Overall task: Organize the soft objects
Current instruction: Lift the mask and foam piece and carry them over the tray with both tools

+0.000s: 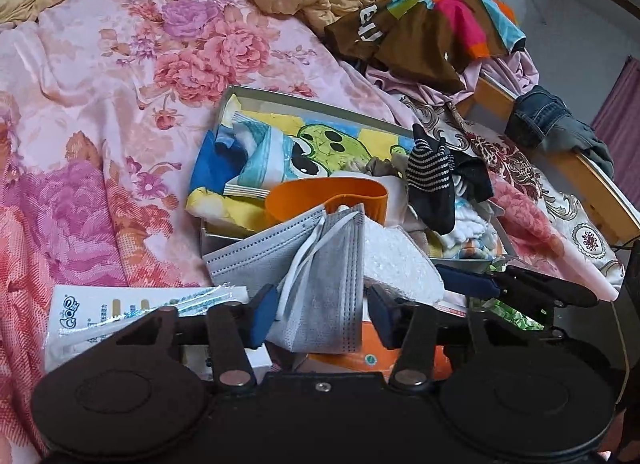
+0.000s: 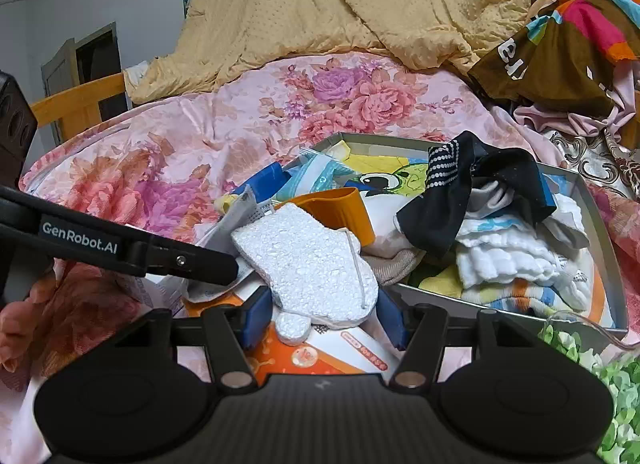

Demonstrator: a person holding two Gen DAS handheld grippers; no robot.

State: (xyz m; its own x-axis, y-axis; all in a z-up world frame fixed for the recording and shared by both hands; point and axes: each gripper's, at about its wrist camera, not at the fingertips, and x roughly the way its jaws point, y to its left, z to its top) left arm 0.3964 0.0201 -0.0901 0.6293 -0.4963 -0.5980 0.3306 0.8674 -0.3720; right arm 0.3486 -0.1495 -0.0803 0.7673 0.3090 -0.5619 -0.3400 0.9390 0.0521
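Note:
A grey face mask (image 1: pixel 320 264) with white ear loops hangs between the blue pads of my left gripper (image 1: pixel 322 316). A thin gap shows at the right pad, so the jaws stand open around it. My right gripper (image 2: pixel 324 320) is shut on a white foam piece (image 2: pixel 312 264), both pads touching its sides; the foam (image 1: pixel 400 264) also shows in the left wrist view. Just beyond lies a shallow grey box (image 2: pixel 596 224) holding a frog-print cloth (image 1: pixel 320 144), an orange band (image 1: pixel 320 192), a black dotted sock (image 2: pixel 480 192) and folded white cloths (image 2: pixel 512 256).
Everything lies on a pink floral bedspread (image 1: pixel 120 124) with a yellow quilt (image 2: pixel 340 4) behind. A heap of clothes (image 1: pixel 432 32) and jeans (image 1: pixel 548 116) sit right, by the wooden bed frame (image 1: pixel 600 192). Printed packets (image 1: pixel 120 312) lie under the grippers. Green leafy plastic (image 2: pixel 600 376) is at lower right.

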